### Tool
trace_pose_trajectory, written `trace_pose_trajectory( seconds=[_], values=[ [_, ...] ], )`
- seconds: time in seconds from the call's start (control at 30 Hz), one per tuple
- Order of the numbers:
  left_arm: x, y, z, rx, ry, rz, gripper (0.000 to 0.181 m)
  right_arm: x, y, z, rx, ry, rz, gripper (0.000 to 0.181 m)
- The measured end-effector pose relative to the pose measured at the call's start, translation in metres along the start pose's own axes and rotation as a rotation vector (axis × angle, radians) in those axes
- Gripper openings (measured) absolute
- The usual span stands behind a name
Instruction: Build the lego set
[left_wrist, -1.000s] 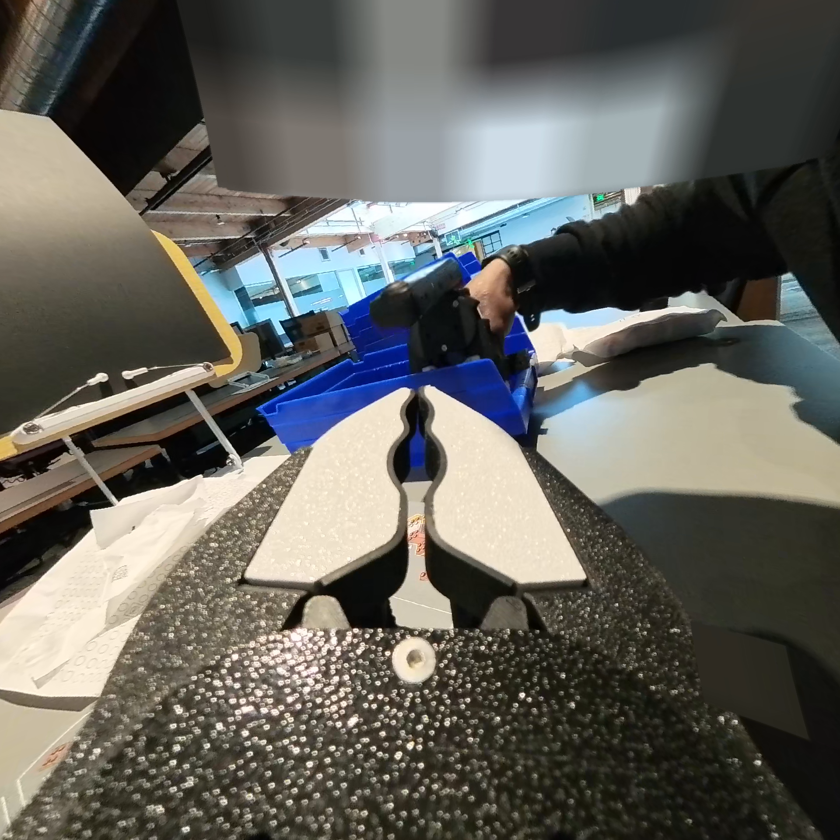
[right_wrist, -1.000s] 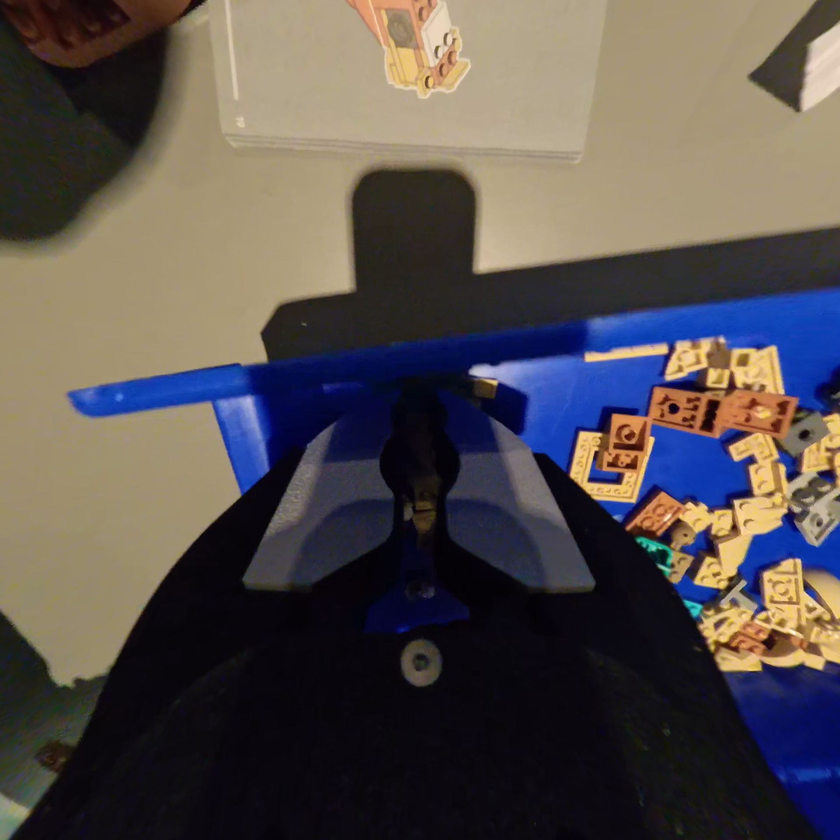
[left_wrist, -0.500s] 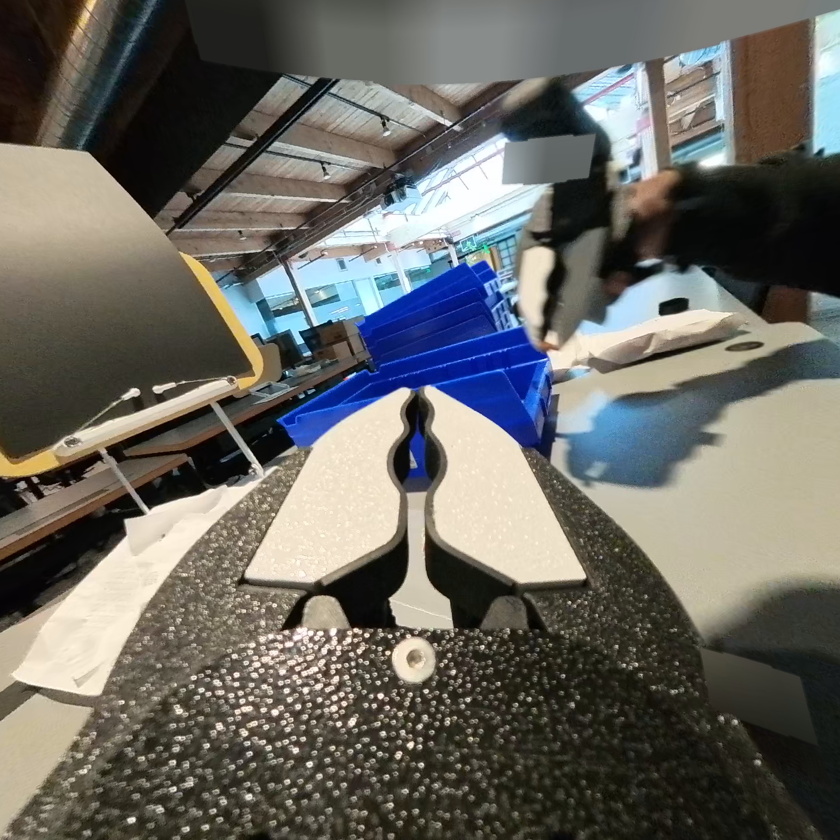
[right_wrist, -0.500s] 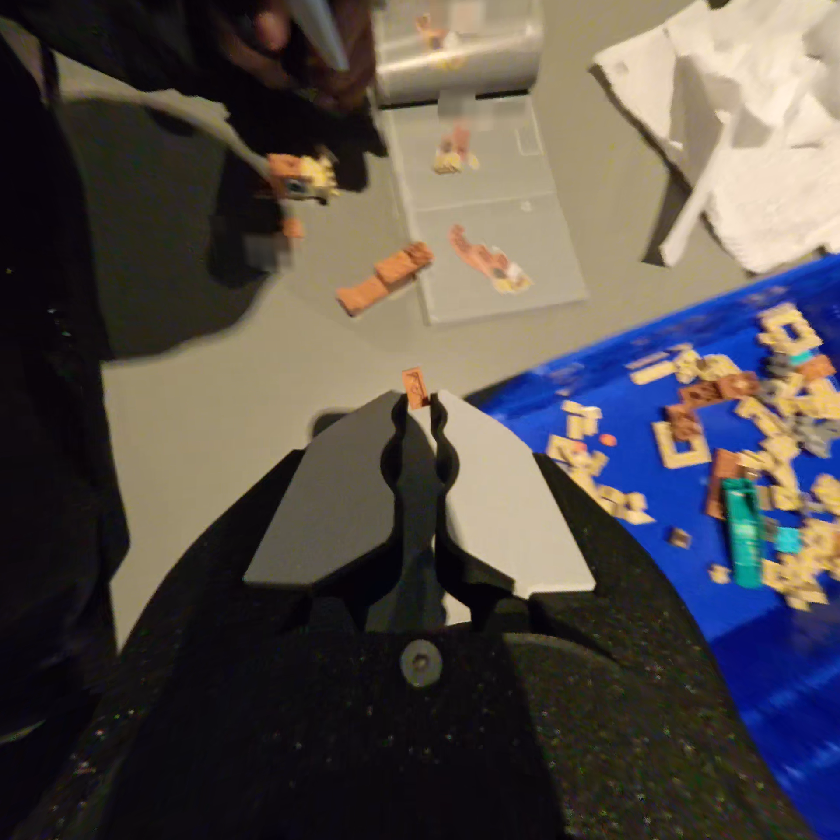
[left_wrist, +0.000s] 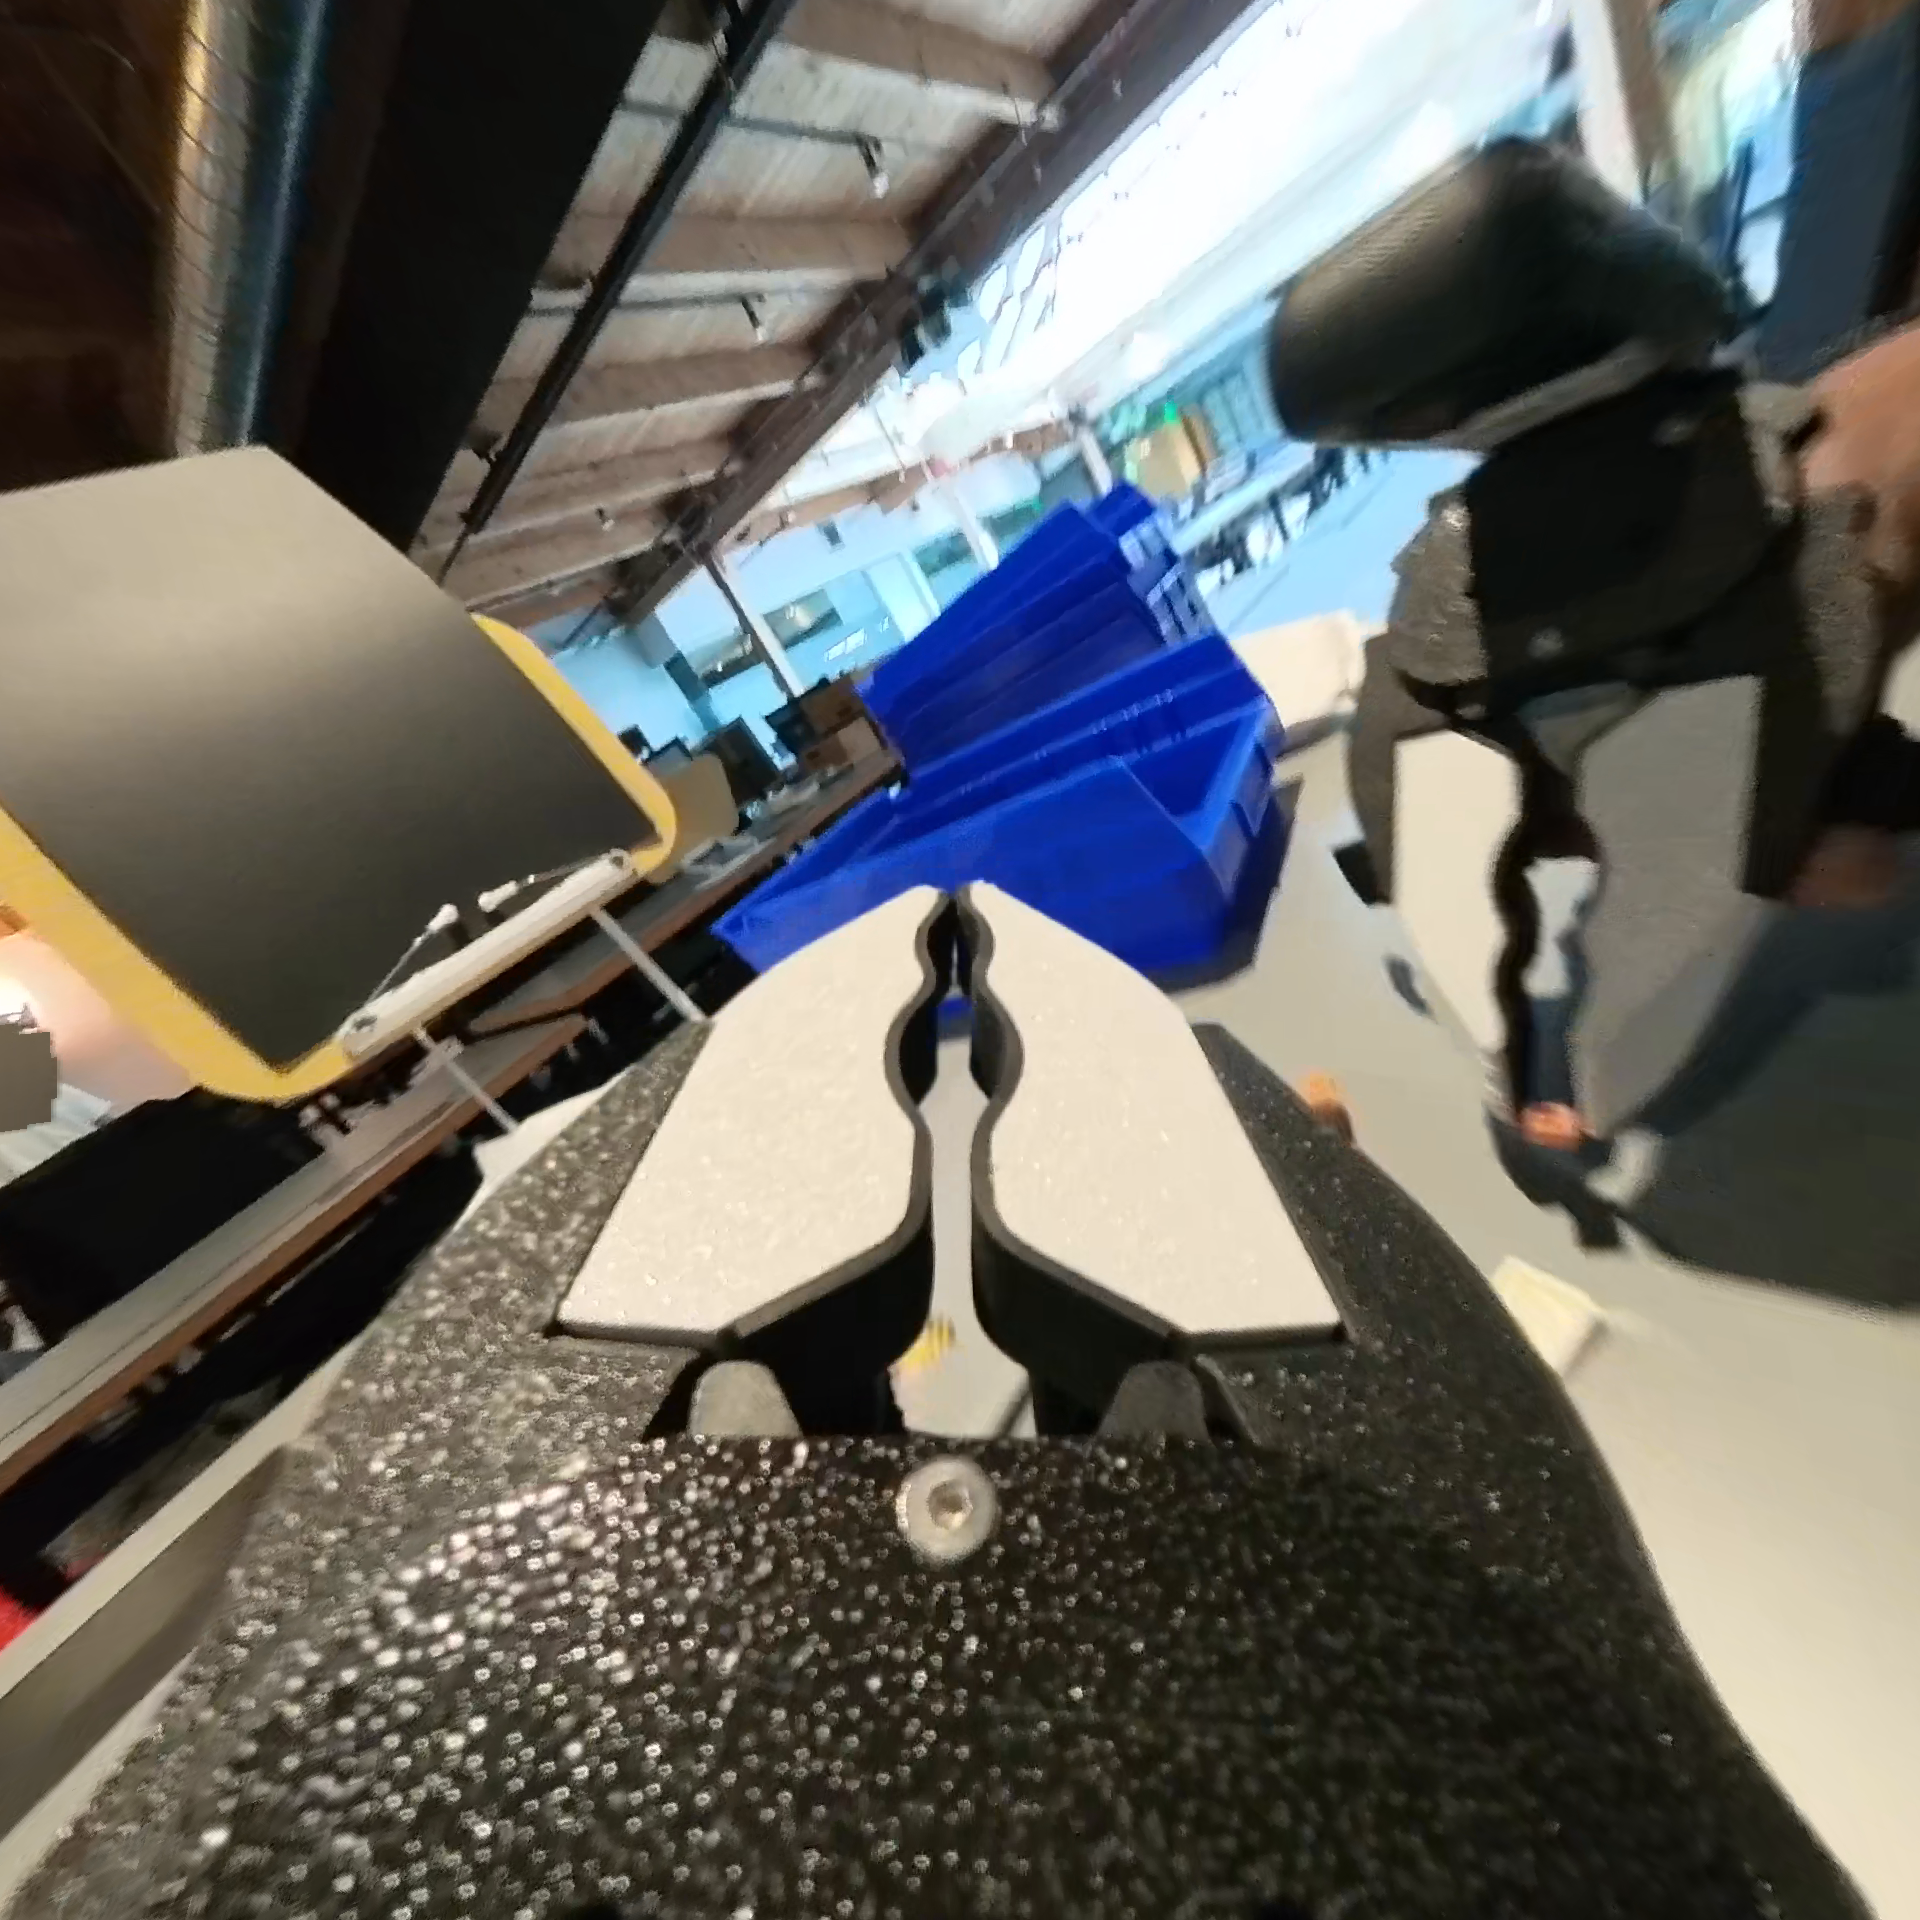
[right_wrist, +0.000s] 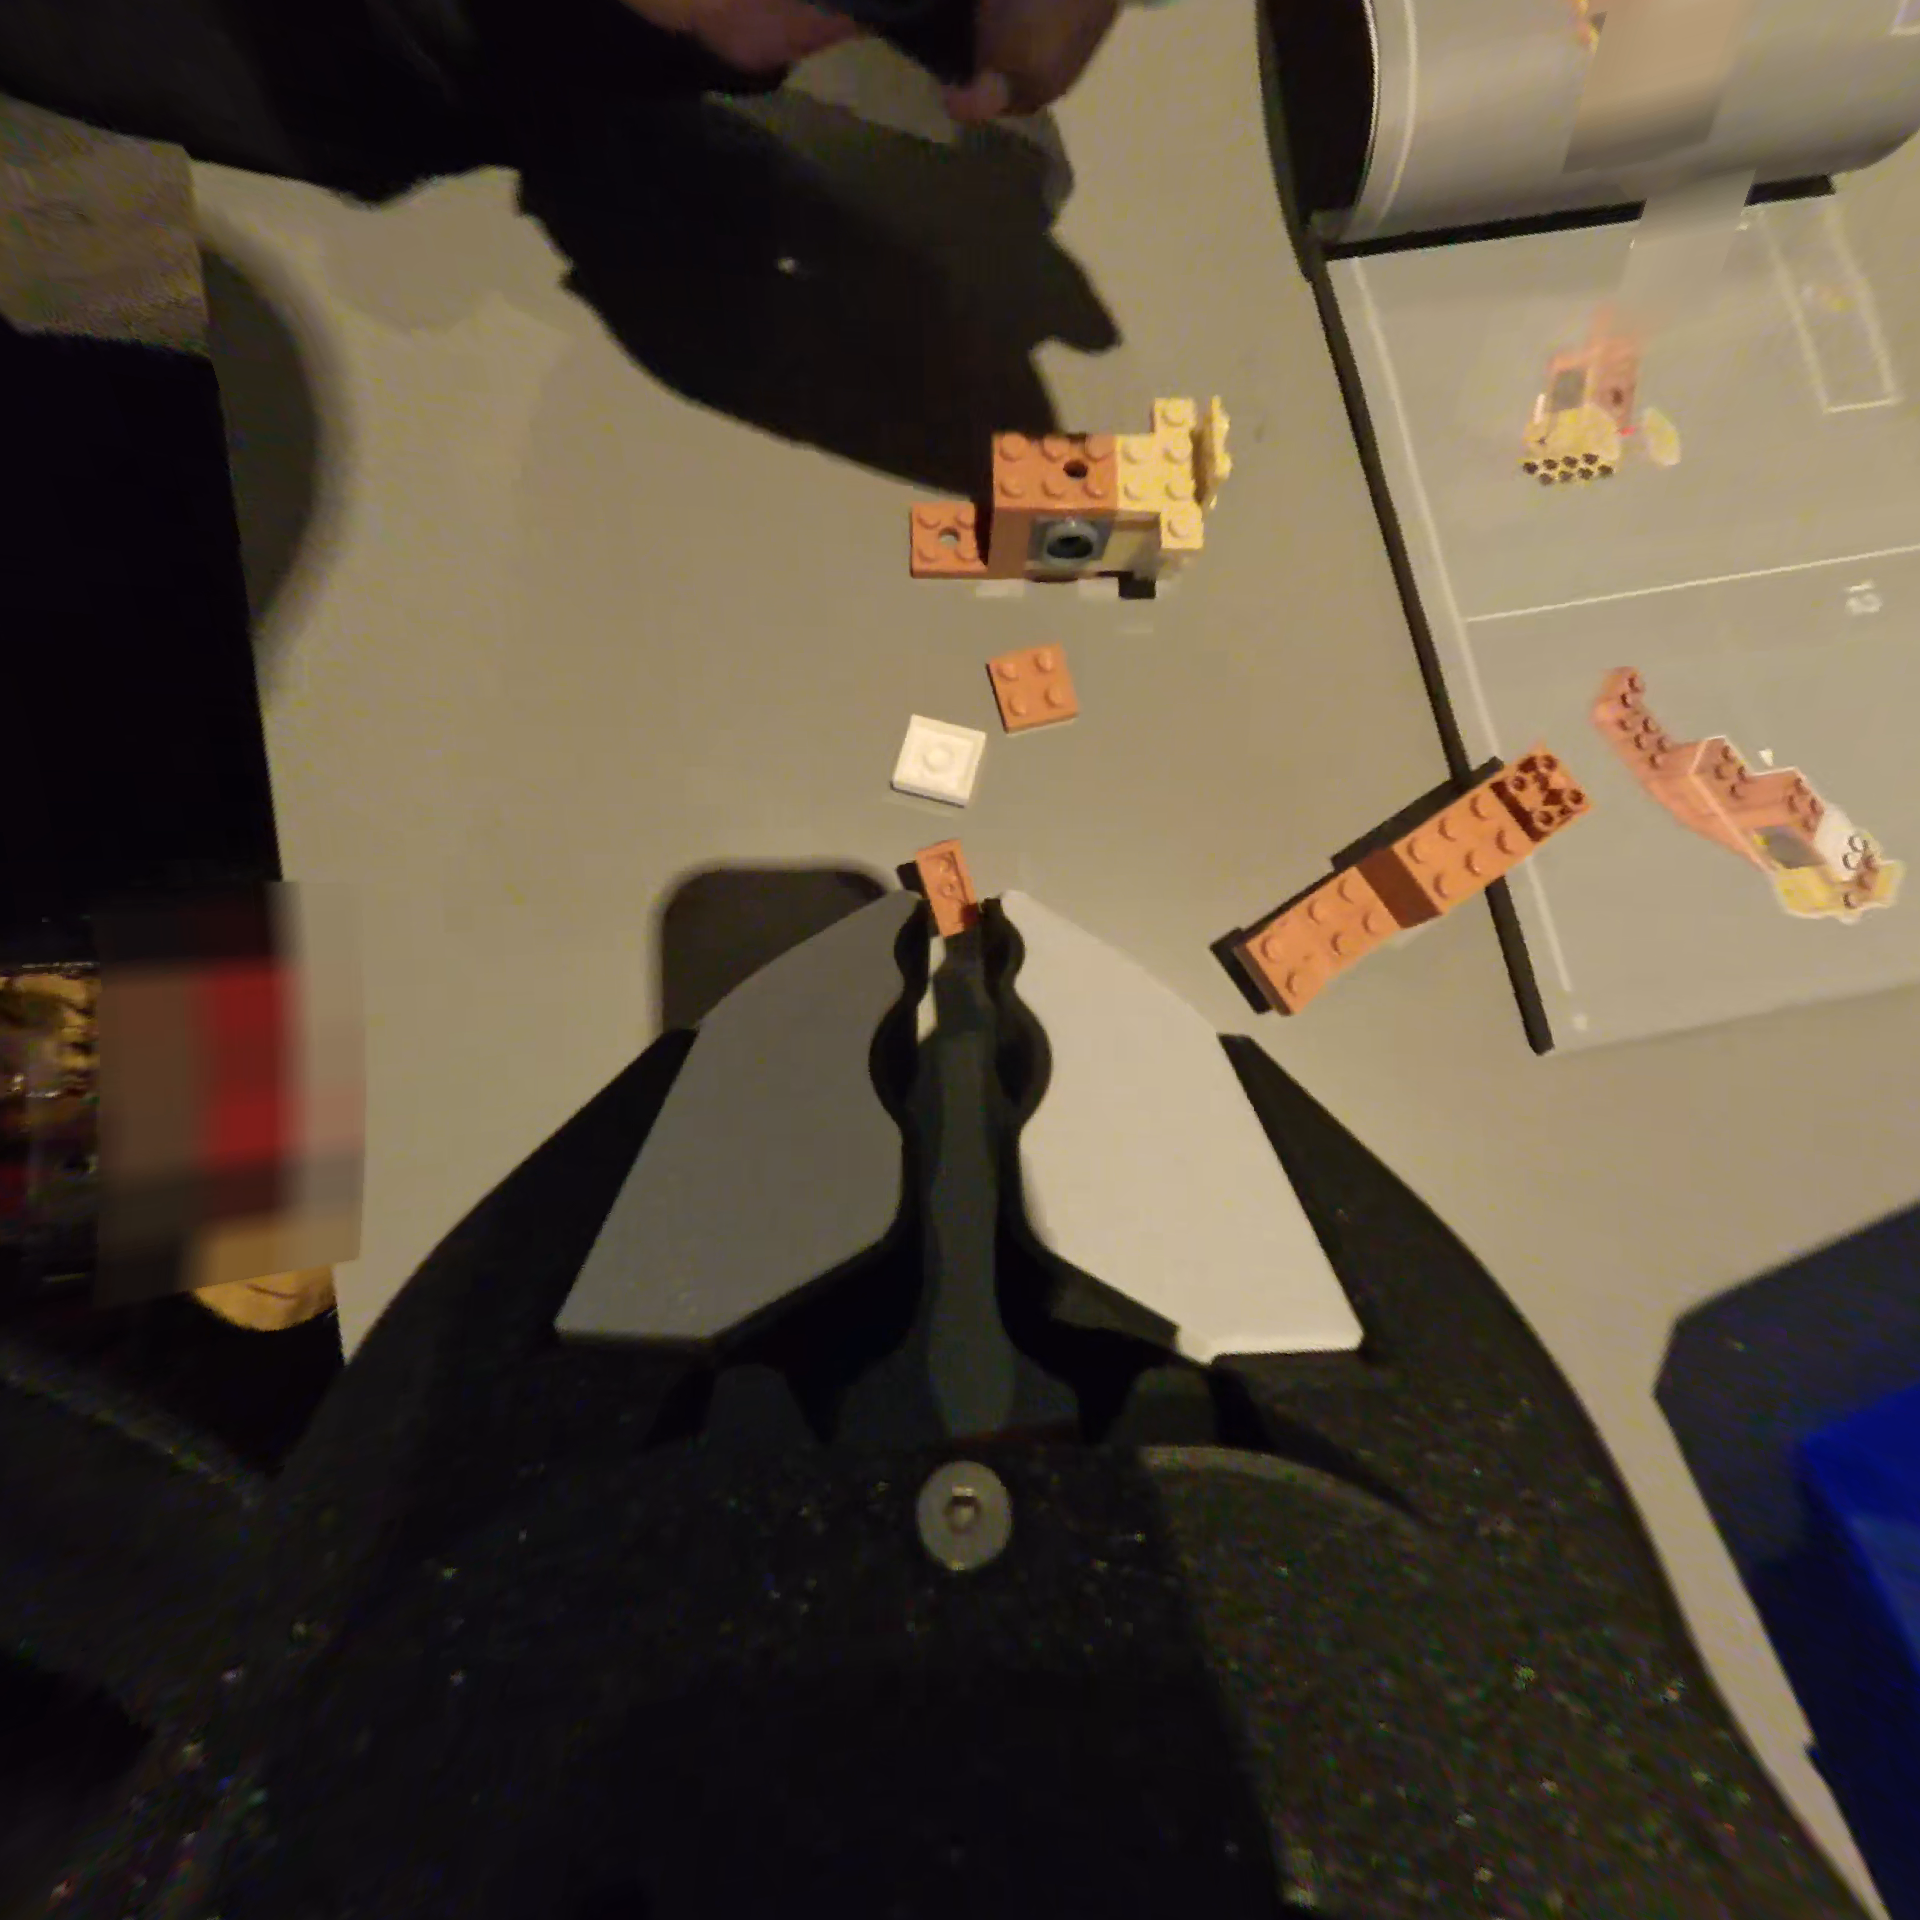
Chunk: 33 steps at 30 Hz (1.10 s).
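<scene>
Right wrist view: the right hand-held gripper (right_wrist: 961, 914) hangs above the grey desk (right_wrist: 582, 665), its fingers pinching a small brown plate (right_wrist: 948, 886) by one end so that the rest juts out past the tips. Ahead of it on the desk lie a white tile (right_wrist: 937, 760), then a brown 2x2 plate (right_wrist: 1033, 687), and beyond these the partly built model (right_wrist: 1081, 499) of brown and tan bricks with a grey round piece in its near face. To the right a brown stepped sub-assembly (right_wrist: 1413, 894) rests half on the edge of the open instruction booklet (right_wrist: 1683, 582); a corner of a blue bin (right_wrist: 1860, 1558) shows at lower right. Left wrist view: the left hand-held gripper (left_wrist: 954, 914) points level across the desk toward stacked blue bins (left_wrist: 1049, 821), its fingers pressed nearly together with nothing visible between them; the right gripper appears blurred at the right of this view. Step in hand, as judged: a piece fetched from the bin is being carried to the build area, either to be fitted on the model or laid beside the loose parts. The next move calls for settling on the piece's seat from the booklet, turning it studs-up and square to the receiving studs, and pressing it down, probably with the left gripper steadying the model. The end-on pinch is slight, so the plate may pivot under pressure.
</scene>
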<state>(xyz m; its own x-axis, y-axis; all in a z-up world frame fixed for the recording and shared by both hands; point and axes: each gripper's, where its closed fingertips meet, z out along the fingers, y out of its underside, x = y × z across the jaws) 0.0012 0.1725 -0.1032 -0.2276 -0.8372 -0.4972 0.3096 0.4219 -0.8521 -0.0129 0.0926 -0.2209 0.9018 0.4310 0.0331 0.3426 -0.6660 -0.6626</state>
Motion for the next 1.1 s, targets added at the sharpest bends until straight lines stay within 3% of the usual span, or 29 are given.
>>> trace_pose_trajectory(
  seconds=[0.37, 0.77, 1.1],
  values=[
    [0.022, 0.019, -0.034, -0.200, -0.056, 0.153, 0.000, 0.006, 0.008, 0.010, 0.030, 0.019, 0.039, 0.018],
    [0.018, 0.032, -0.048, -0.315, -0.162, 0.106, 0.000, 0.010, -0.008, -0.011, 0.280, -0.016, 0.110, 0.023],
    [0.028, 0.036, -0.050, -0.402, -0.230, 0.175, 0.000, 0.010, -0.024, 0.014, 0.183, -0.007, 0.137, 0.025]
  ],
)
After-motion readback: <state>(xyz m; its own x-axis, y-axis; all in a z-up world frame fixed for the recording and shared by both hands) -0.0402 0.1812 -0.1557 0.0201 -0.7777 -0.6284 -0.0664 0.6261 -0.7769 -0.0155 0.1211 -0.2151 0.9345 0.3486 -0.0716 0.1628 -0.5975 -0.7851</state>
